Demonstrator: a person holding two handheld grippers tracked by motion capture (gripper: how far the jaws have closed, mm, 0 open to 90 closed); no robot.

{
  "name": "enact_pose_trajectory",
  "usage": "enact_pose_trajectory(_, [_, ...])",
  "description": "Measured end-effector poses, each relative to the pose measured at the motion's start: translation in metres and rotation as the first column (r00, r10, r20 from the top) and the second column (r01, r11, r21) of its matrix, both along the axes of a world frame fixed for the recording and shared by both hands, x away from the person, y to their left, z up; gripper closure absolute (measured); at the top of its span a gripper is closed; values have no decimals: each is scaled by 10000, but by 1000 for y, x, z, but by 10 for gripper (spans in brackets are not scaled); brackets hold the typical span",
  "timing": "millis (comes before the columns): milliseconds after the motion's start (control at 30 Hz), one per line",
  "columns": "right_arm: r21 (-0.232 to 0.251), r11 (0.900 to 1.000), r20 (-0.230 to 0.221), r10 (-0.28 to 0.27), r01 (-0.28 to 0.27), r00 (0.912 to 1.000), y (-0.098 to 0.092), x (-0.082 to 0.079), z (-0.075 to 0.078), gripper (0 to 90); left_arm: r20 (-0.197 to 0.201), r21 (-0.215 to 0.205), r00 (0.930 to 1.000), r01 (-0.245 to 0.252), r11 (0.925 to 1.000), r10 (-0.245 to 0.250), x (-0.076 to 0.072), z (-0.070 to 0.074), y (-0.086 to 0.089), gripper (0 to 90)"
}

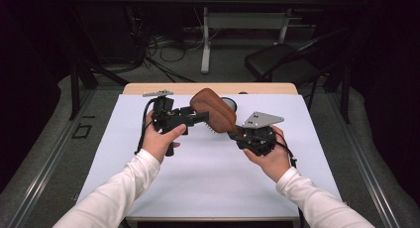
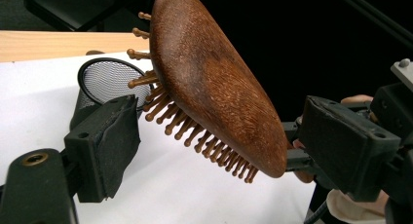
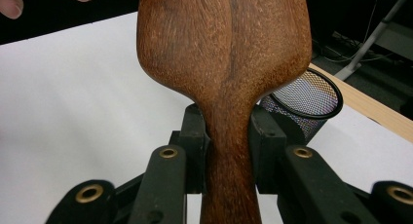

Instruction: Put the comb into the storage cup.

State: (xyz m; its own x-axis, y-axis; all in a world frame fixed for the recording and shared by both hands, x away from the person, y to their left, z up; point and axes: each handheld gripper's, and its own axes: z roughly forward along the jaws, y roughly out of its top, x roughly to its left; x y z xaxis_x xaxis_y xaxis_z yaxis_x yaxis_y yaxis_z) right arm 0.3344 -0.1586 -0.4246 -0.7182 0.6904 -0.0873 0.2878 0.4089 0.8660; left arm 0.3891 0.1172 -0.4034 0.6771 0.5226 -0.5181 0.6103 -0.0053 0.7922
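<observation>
Surface: white sheet (image 1: 208, 173) over a wood-edged table (image 1: 148, 88), dark room behind, a black chair (image 1: 277, 59) and a pale desk's legs (image 1: 205, 39) beyond the far edge.
Brush: wooden hairbrush (image 1: 214, 110) held up off the sheet between your two hands, smooth back up, pins (image 2: 195, 136) facing down and toward your left.
Long axis: it runs from the handle at your right gripper up and away to the broad head, slanting toward the far left of the table.
Right gripper (image 1: 236, 135): clenched on the brush's narrow neck; in the right gripper view the two pads press the neck (image 3: 229, 136) from both sides.
Left gripper (image 1: 200, 116): released, jaws apart and grasping nothing; one pad (image 2: 109, 146) sits just beside the pins, not touching them as far as you can see.
Turning relation: the head lies straight ahead of your left gripper, between its jaws; this hand is the nearer one to the head.
Mesh cup (image 2: 109, 83): black, standing on the sheet just behind the brush head.
Judgement: if you close the left jaws now, they likely meet pins on one side and the wooden back on the other.
</observation>
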Motion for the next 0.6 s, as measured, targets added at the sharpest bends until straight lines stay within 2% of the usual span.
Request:
enact_pose_trajectory(400, [210,9998,63,48,-50,10000,3,0,-1,716,-134,-48,9999,72,10000,-73,2,-4,-7,152])
enact_pose_trajectory(600, [298,9995,63,92,-94,9999,7,-1,-2,716,-178,-268,9998,67,9996,-72,3,-7,-11,156])
